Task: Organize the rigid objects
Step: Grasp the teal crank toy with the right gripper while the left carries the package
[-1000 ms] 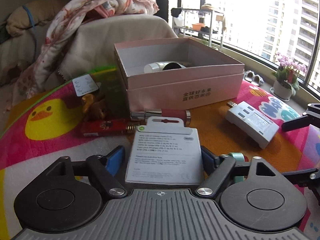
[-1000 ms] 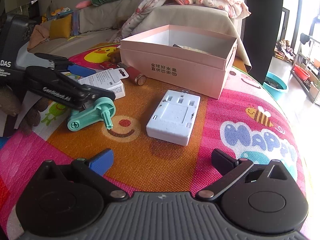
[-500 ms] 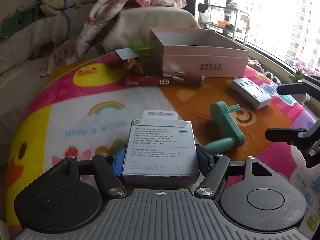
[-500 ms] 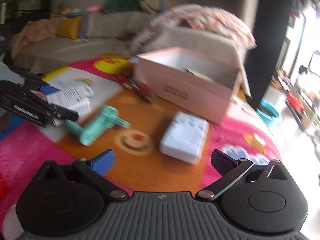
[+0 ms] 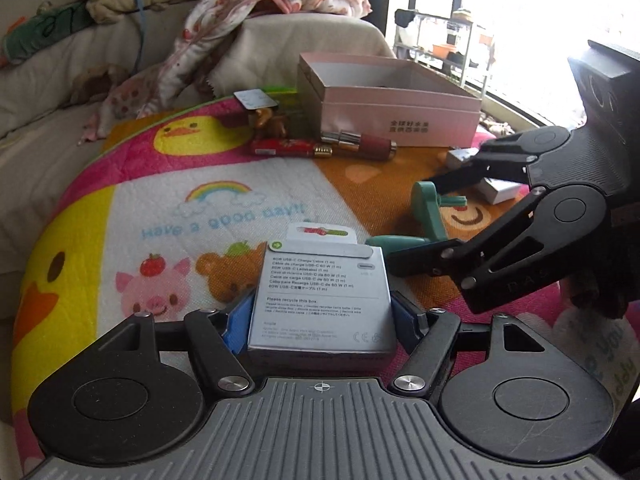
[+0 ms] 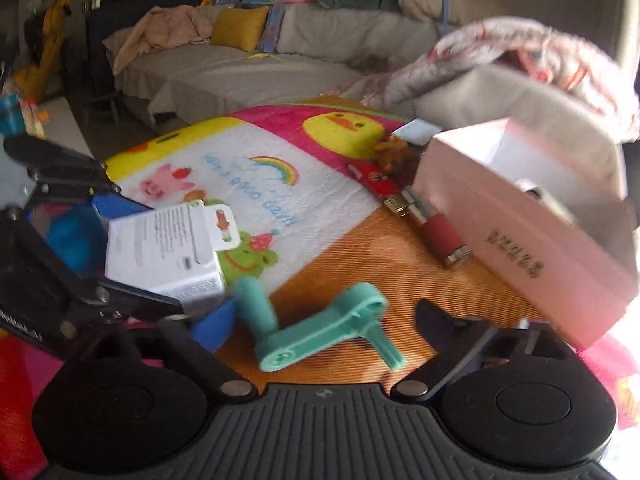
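My left gripper (image 5: 320, 320) is shut on a white USB-C cable box (image 5: 322, 296) and holds it above the cartoon play mat (image 5: 168, 200); the box also shows in the right wrist view (image 6: 160, 252). My right gripper (image 6: 320, 320) is open, its fingers on either side of a teal plastic crank handle (image 6: 320, 328) lying on the mat; the crank also shows in the left wrist view (image 5: 428, 208). An open pink cardboard box (image 5: 400, 116) stands at the back, with something inside.
A red lipstick tube (image 5: 372, 146), a red wrapped bar (image 5: 288, 147) and a small brown figurine (image 5: 268, 120) lie by the pink box. A white adapter (image 5: 496, 190) lies behind my right gripper. A sofa with blankets (image 5: 260, 12) is behind.
My left gripper pulled back from the pink box with the cable box. My right gripper swung left from the white adapter and came down around the teal crank.
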Demonstrator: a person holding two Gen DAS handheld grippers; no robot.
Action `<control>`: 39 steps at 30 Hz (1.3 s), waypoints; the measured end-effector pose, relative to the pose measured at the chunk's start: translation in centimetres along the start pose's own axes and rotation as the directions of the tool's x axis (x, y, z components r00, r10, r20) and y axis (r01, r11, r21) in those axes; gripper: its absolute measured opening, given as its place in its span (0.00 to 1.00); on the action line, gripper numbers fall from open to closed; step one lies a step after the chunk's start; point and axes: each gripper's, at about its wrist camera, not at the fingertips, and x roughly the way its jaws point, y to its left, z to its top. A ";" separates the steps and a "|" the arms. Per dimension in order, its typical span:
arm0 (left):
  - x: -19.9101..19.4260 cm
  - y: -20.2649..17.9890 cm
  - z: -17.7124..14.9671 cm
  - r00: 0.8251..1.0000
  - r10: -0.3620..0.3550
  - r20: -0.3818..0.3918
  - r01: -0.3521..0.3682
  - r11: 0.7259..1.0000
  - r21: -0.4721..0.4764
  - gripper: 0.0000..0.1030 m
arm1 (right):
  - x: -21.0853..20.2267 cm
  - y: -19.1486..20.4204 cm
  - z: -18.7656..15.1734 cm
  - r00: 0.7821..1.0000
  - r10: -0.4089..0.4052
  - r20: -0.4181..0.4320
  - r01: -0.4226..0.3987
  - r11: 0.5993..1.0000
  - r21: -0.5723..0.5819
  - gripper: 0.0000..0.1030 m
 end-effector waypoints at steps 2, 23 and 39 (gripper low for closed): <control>0.2 0.0 0.4 1.000 -0.009 -0.011 0.009 1.000 0.014 0.73 | -0.1 0.2 0.0 1.000 0.010 -0.008 -0.010 1.000 0.015 0.75; 0.4 -0.6 0.0 0.999 0.029 0.036 -0.030 0.999 0.032 0.72 | -0.9 0.6 -1.1 1.000 -0.006 0.013 0.005 0.999 0.048 0.70; -3.8 -5.0 14.0 0.931 -0.026 0.364 -0.046 0.981 0.188 0.72 | -12.7 -3.9 0.5 0.949 -0.275 0.155 0.254 0.956 0.144 0.68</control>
